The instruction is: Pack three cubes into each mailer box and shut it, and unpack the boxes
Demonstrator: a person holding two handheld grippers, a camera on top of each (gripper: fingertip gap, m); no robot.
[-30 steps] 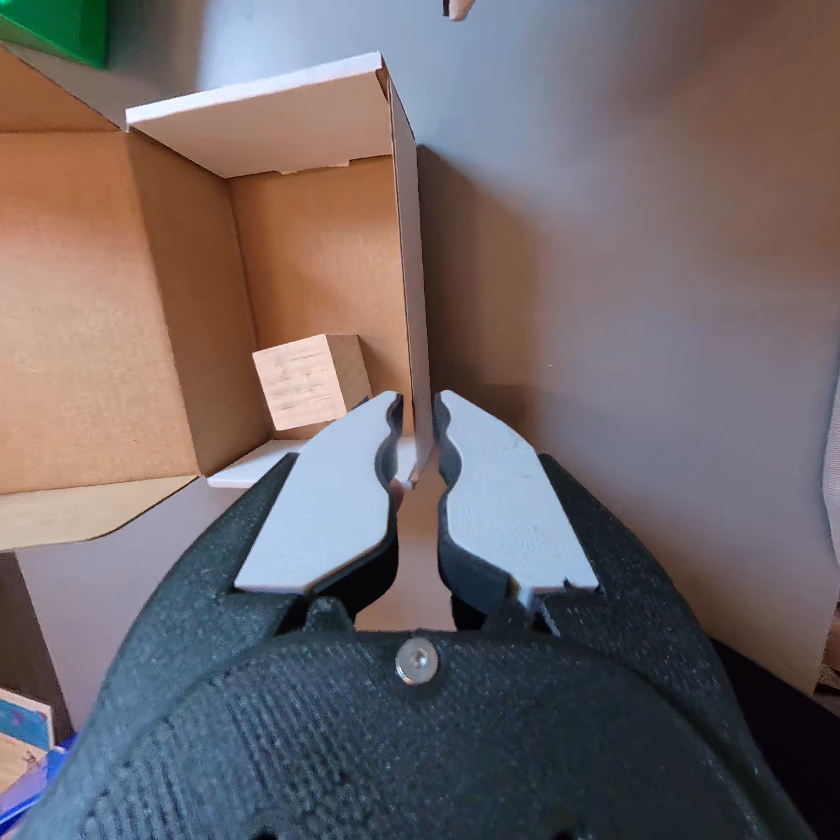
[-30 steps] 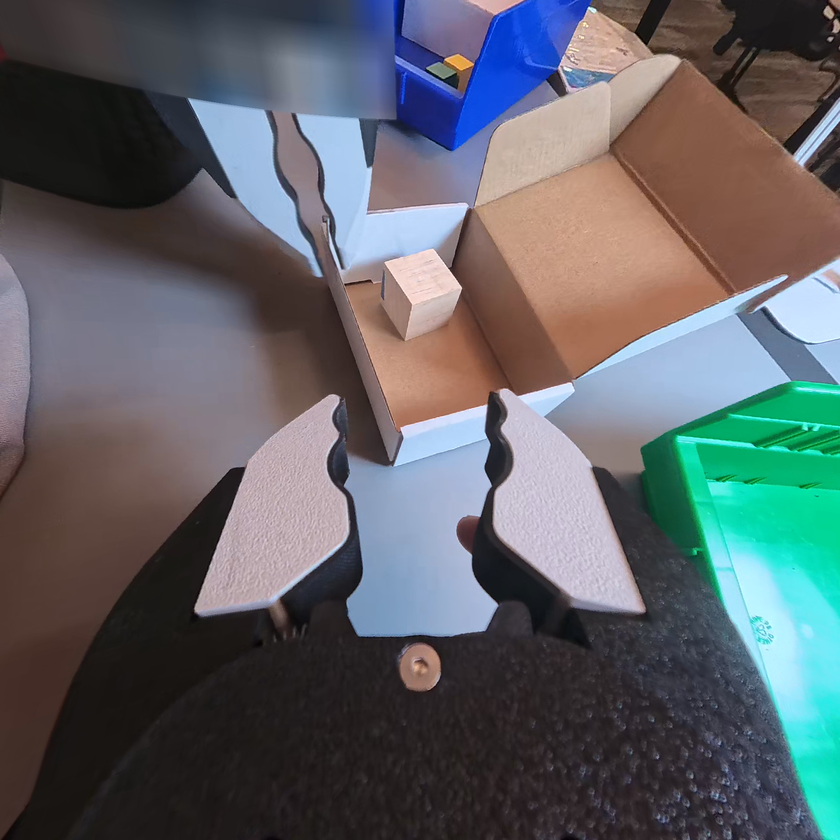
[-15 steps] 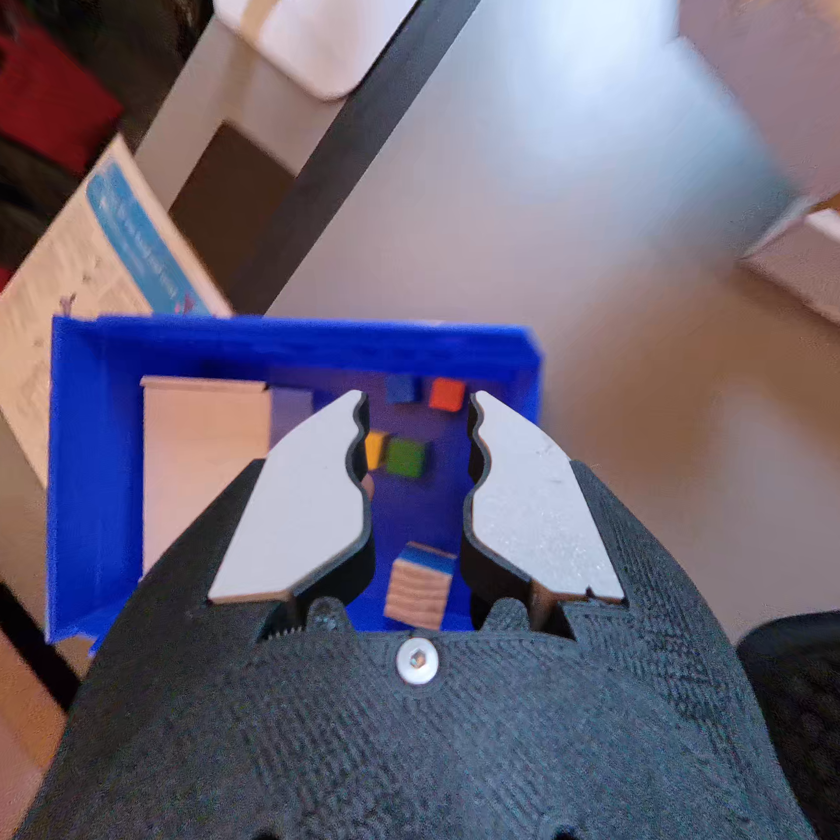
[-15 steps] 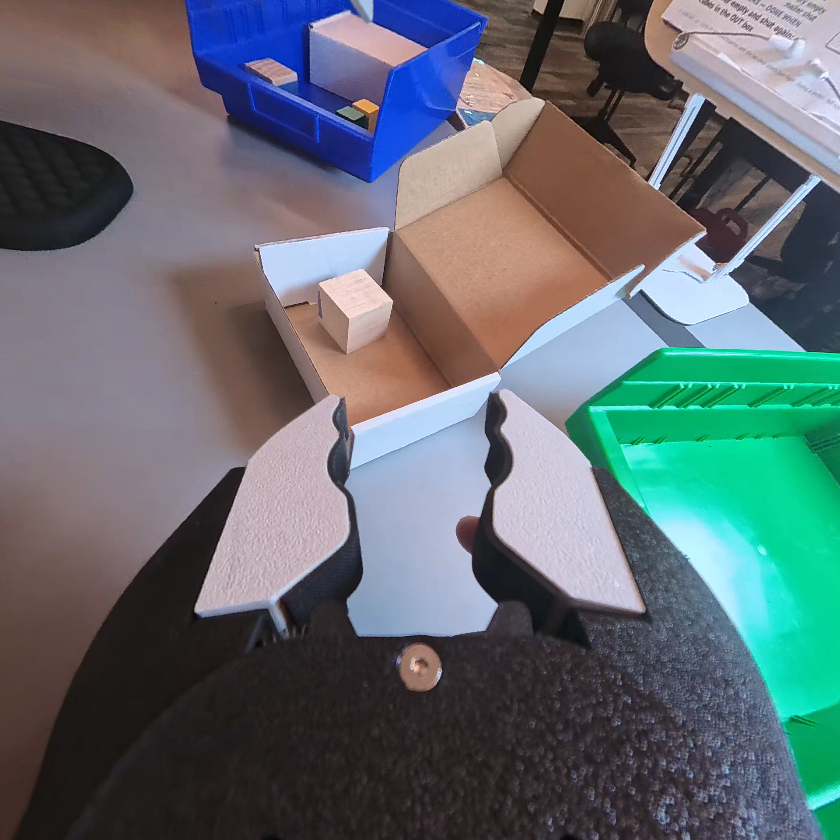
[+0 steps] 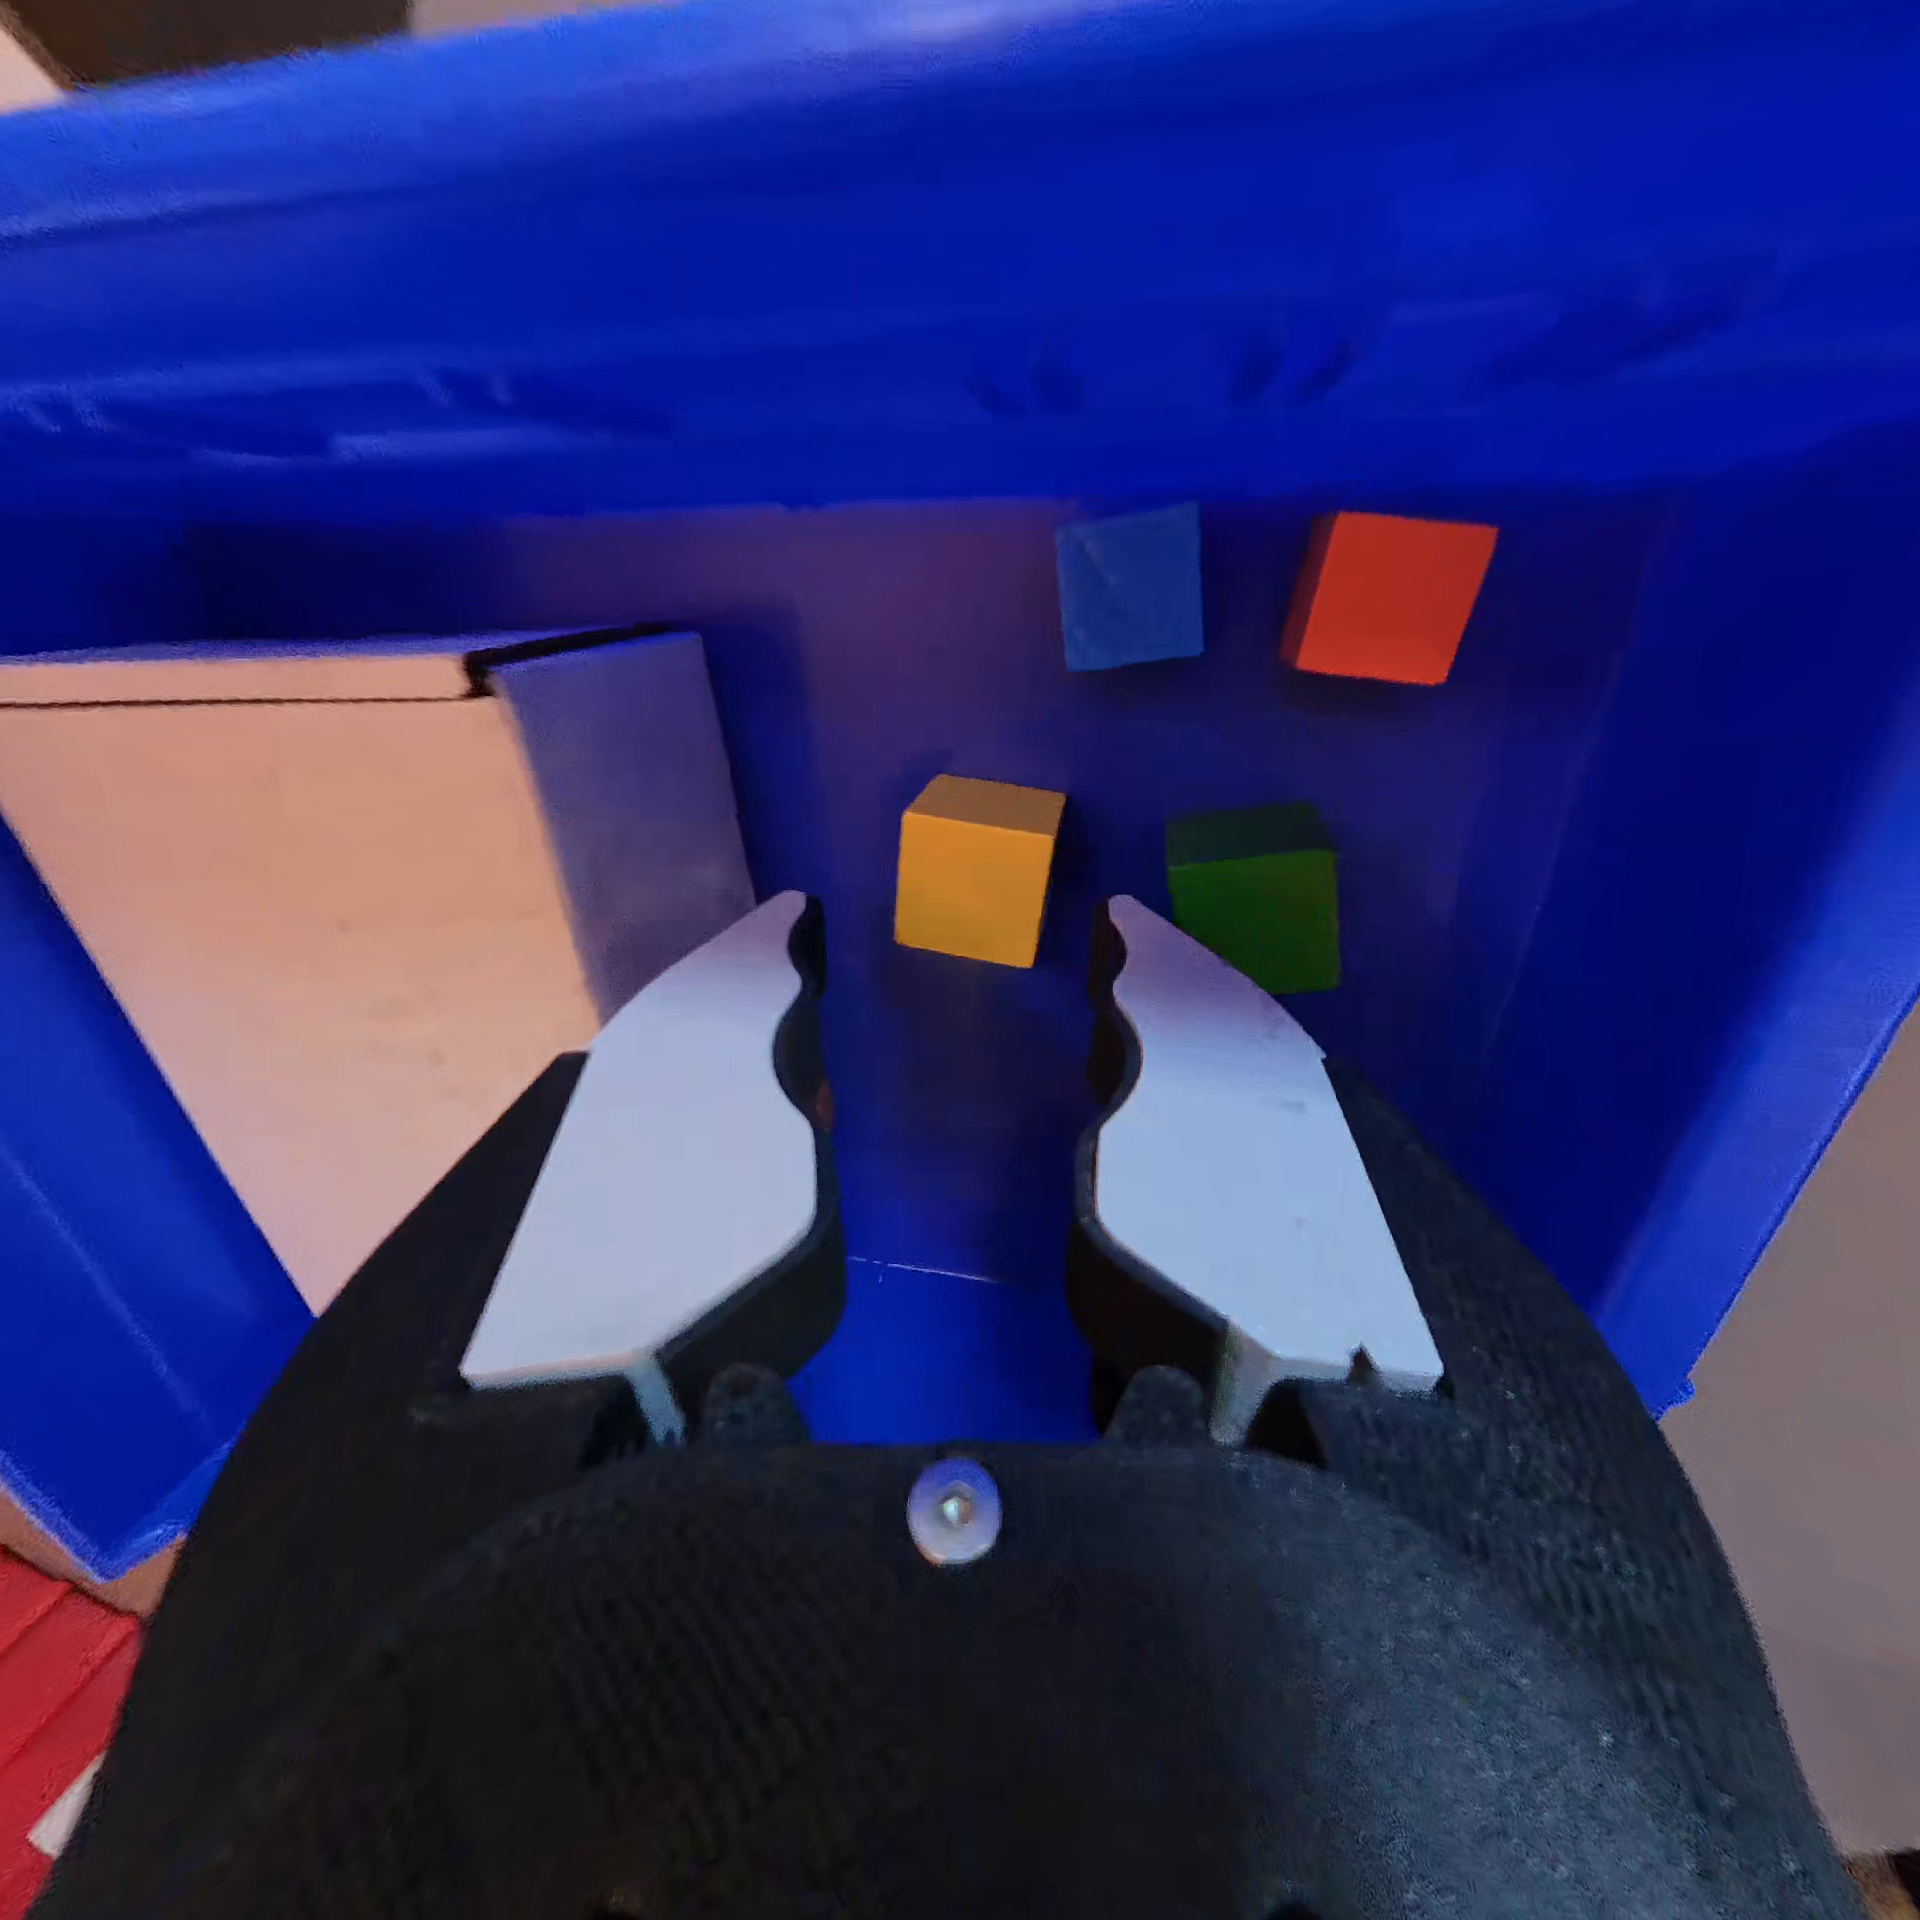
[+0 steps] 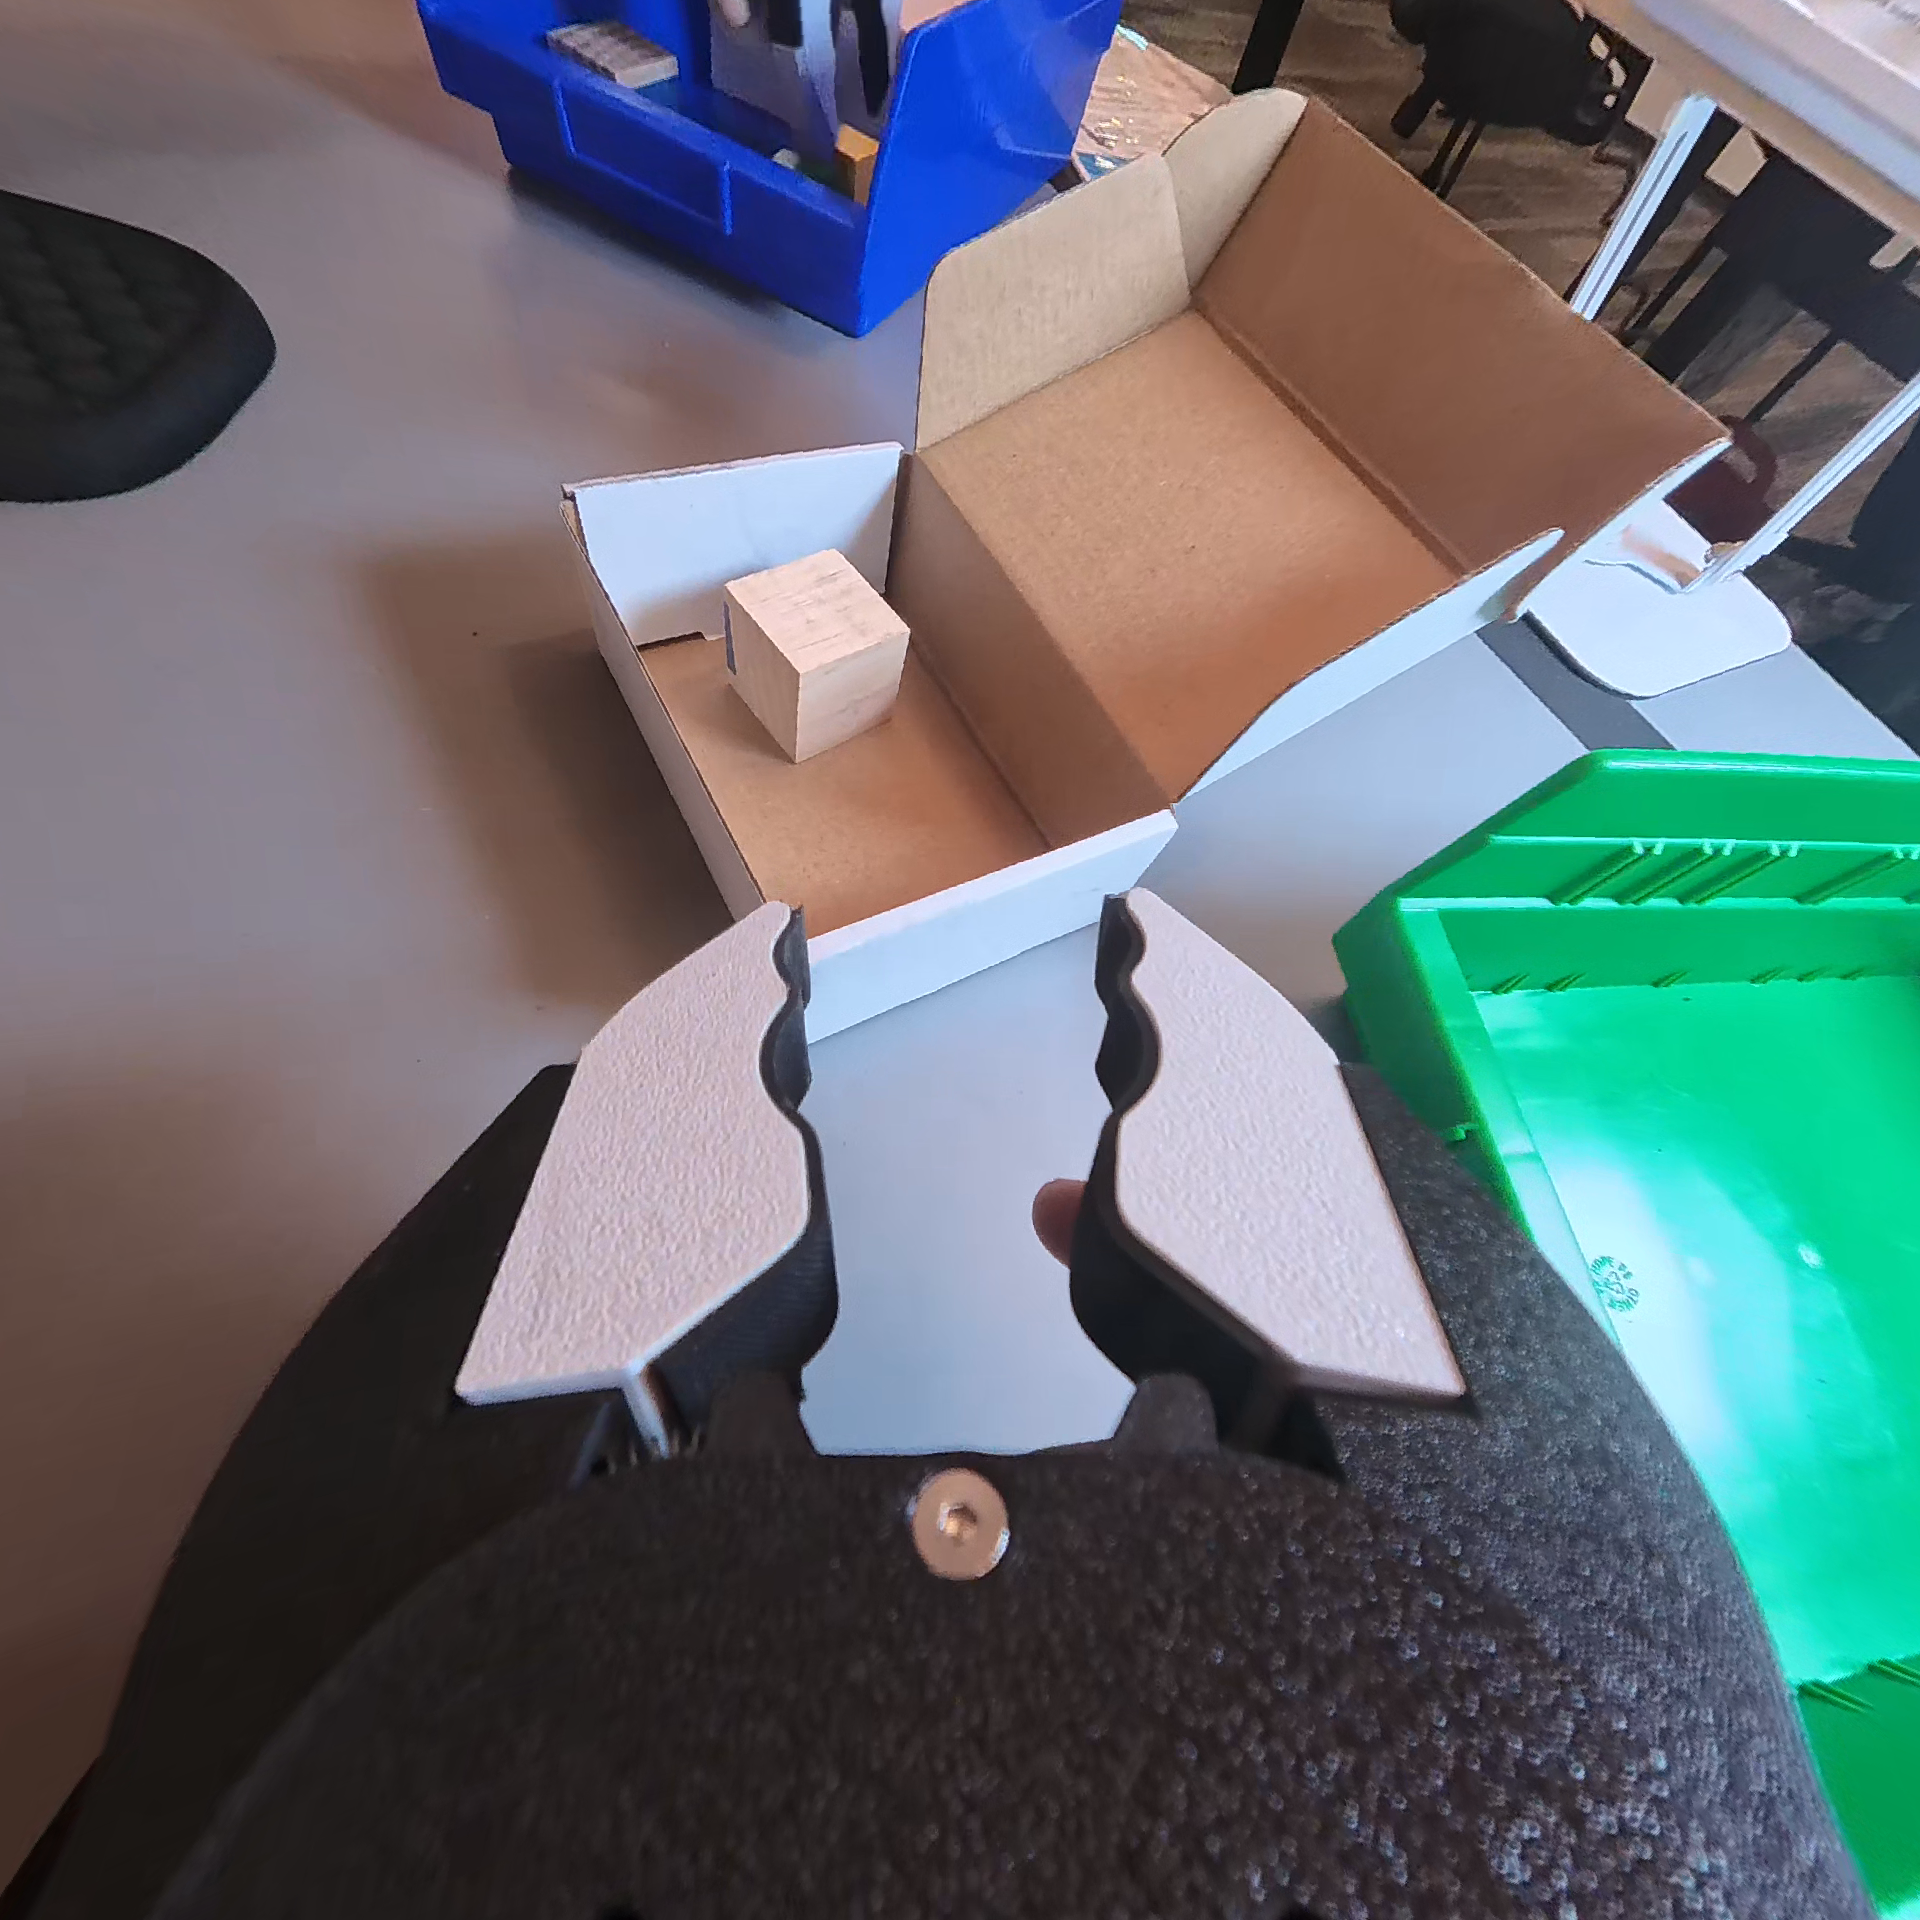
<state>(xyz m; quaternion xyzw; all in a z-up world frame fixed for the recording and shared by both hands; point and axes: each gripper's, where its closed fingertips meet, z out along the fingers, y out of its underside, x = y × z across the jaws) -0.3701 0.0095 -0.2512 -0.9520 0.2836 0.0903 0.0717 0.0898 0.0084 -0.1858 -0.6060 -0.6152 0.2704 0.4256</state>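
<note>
My left gripper (image 5: 956, 914) is open and empty inside the blue bin (image 5: 935, 260). A yellow cube (image 5: 977, 868) lies just beyond its fingertips, a green cube (image 5: 1252, 894) to the right, a blue cube (image 5: 1127, 587) and a red cube (image 5: 1387, 597) farther back. A closed white mailer box (image 5: 281, 914) fills the bin's left side. My right gripper (image 6: 951, 920) is open and empty, just short of the open mailer box (image 6: 966, 935), which holds one wooden cube (image 6: 816, 649). The left gripper (image 6: 800, 62) shows inside the blue bin (image 6: 790, 218) in the right wrist view.
An empty green bin (image 6: 1683, 1143) stands to the right of the open box. A black mesh chair part (image 6: 94, 353) sits at the left over the grey table (image 6: 260, 831). A white lamp base (image 6: 1662, 623) stands behind the box lid. One gripper's finger ends stand about 45 centimeters off the other's.
My left gripper let go of the open box's side wall, swung over to the blue bin and dropped into it, jaws opening. My right gripper stayed open and drew back a little.
</note>
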